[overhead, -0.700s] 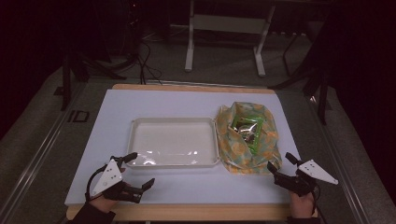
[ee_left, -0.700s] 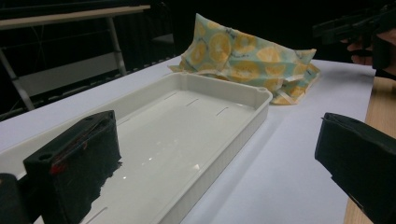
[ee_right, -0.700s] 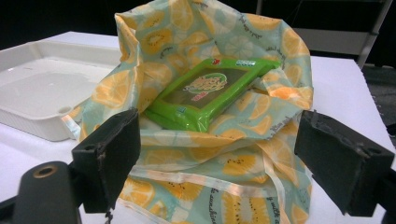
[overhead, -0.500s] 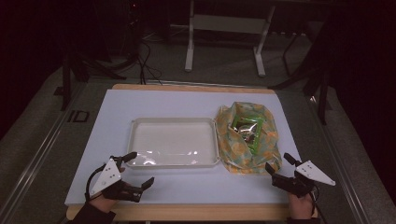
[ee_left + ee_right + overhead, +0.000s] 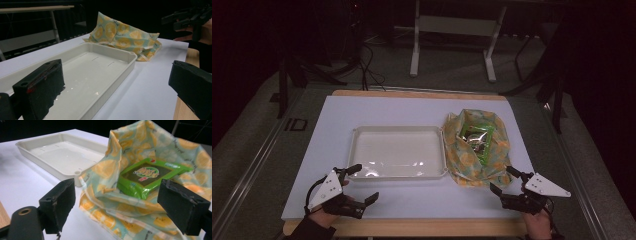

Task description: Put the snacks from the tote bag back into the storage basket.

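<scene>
White plastic forms the shallow tray (image 5: 397,152) at the middle of a pale table (image 5: 412,110), with an orange-patterned cloth bag (image 5: 477,150) touching its right side. The bag lies open around a green packet (image 5: 477,137). At the near left corner of the tray the left gripper (image 5: 359,184) hovers with jaws spread wide and empty. The right gripper (image 5: 503,181), held in a hand (image 5: 539,222), sits just short of the bag's near edge, jaws likewise wide apart.
</scene>
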The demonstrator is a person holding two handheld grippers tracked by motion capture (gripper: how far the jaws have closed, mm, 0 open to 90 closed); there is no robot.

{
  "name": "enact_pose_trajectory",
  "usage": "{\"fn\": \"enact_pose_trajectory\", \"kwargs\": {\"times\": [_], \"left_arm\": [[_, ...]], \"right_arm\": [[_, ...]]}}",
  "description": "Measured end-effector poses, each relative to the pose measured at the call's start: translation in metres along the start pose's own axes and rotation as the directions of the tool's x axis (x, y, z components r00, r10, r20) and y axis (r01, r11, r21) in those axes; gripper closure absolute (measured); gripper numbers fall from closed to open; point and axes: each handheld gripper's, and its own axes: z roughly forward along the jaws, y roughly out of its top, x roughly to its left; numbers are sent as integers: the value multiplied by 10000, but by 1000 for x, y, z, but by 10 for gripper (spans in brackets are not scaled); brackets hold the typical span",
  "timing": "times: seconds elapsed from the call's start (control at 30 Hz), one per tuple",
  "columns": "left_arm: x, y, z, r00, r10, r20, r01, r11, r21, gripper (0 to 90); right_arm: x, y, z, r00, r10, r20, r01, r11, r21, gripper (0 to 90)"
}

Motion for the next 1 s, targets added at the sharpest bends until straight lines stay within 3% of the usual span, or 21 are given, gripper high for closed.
{"fn": "enact_pose_trajectory", "kwargs": {"times": [0.13,0.33,0.73,1.0], "left_arm": [[0,0,-2,10000,-29,-33,29,10000,-55,5],[-1,1,-2,10000,-26,2,26,10000,-16,5],[-3,1,-2,10000,54,18,-54,10000,17,5],[-3,2,-2,10000,36,54,-36,10000,3,5]], "right_arm": [[0,9,-6,9999,-149,37,150,9998,-120,148],[3,23,-13,9982,-540,-270,530,9980,-346,148],[4,54,-17,9919,-1258,-172,1241,9892,-778,148],[2,75,-14,9902,-1365,-302,1319,9839,-1205,148]]}}
